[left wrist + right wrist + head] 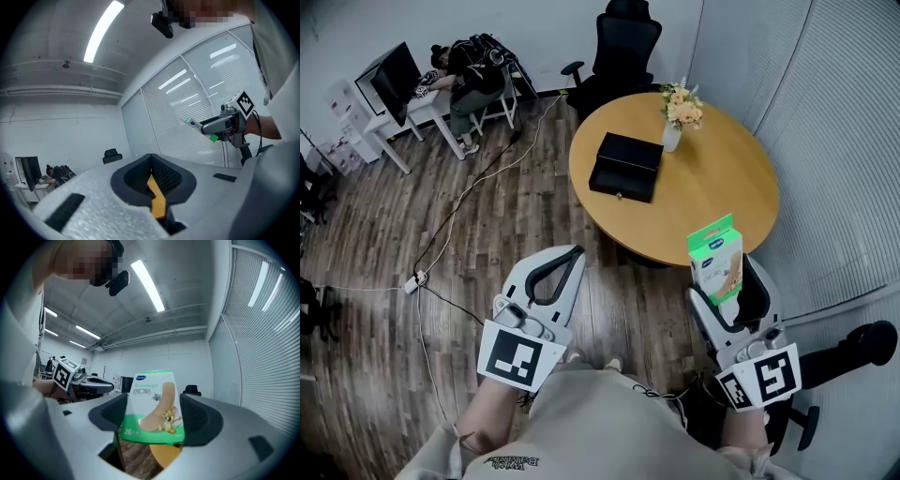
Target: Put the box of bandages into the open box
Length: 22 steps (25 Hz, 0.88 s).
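Now: carry step, bandage box held in the air.
Right hand-held gripper (724, 281) grasps the bandage box (715, 253), well apart from the open box (625, 166) on the bench (727, 183); left hand-held gripper (553, 272) clenched, empty. Next move likely: reach over, release.

The white-and-green cardboard box of bandages (152, 406) carries pale "Bandage" lettering, the Chinese characters 创口贴 beneath a blue oval logo (140, 378) too small to read, and "26" at its lower left corner, followed by what may be a unit character.
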Each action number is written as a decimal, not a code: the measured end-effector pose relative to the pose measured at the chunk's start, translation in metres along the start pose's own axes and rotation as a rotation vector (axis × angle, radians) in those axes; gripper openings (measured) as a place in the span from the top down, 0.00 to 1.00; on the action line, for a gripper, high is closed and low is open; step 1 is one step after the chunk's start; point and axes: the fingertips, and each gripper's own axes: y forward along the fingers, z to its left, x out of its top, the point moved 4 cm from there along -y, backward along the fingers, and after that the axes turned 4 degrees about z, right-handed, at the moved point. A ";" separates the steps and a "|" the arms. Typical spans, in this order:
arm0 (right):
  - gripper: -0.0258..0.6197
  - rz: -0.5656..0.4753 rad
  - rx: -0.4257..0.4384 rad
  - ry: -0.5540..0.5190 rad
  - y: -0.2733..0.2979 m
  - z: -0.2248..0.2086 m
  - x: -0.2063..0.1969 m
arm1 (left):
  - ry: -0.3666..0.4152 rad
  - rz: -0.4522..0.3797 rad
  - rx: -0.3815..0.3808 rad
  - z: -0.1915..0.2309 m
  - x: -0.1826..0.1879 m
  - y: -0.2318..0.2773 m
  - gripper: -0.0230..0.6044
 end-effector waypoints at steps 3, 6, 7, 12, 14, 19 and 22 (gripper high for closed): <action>0.41 0.003 0.010 -0.004 0.001 -0.002 -0.002 | -0.006 0.002 0.004 -0.002 0.000 0.001 0.93; 0.41 0.003 0.022 0.018 -0.003 -0.007 -0.005 | -0.014 0.011 0.016 -0.006 0.002 0.001 0.93; 0.41 0.004 0.027 0.024 -0.005 -0.009 -0.006 | -0.014 0.014 0.022 -0.007 0.004 0.002 0.93; 0.41 0.016 0.042 0.029 -0.004 -0.008 -0.007 | -0.013 0.018 0.028 -0.006 0.007 -0.001 0.93; 0.41 0.016 0.047 0.028 0.000 -0.004 -0.006 | -0.009 0.015 0.026 -0.003 0.006 -0.002 0.93; 0.41 0.015 0.047 0.017 0.003 -0.007 -0.012 | 0.007 0.015 0.026 -0.007 0.005 0.000 0.93; 0.41 0.034 0.049 0.005 0.003 -0.010 -0.019 | -0.011 0.013 0.041 -0.009 0.003 0.000 0.93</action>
